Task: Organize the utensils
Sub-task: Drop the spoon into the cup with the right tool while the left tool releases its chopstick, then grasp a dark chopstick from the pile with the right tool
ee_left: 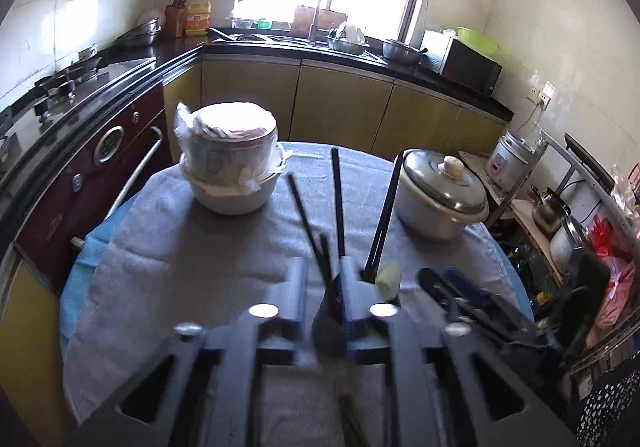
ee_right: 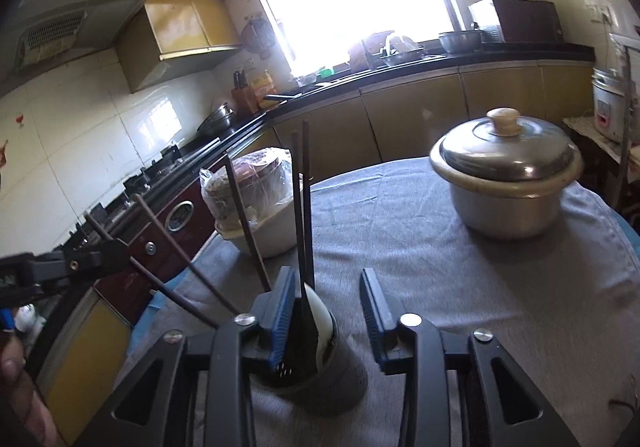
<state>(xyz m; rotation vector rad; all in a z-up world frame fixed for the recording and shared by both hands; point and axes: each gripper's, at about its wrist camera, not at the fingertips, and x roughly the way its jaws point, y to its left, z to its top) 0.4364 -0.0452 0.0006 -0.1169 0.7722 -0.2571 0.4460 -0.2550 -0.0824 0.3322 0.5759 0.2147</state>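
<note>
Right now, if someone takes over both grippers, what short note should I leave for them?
Left gripper: open, jaws on either side of the dark chopsticks, not pressing them.
Right gripper: open around the holder.
Things: chopsticks and a white spoon stand in the holder on the grey cloth.
Done: no loose utensil shows on the cloth.
Left: probably draw both grippers back; some chopsticks lean far out.
</note>
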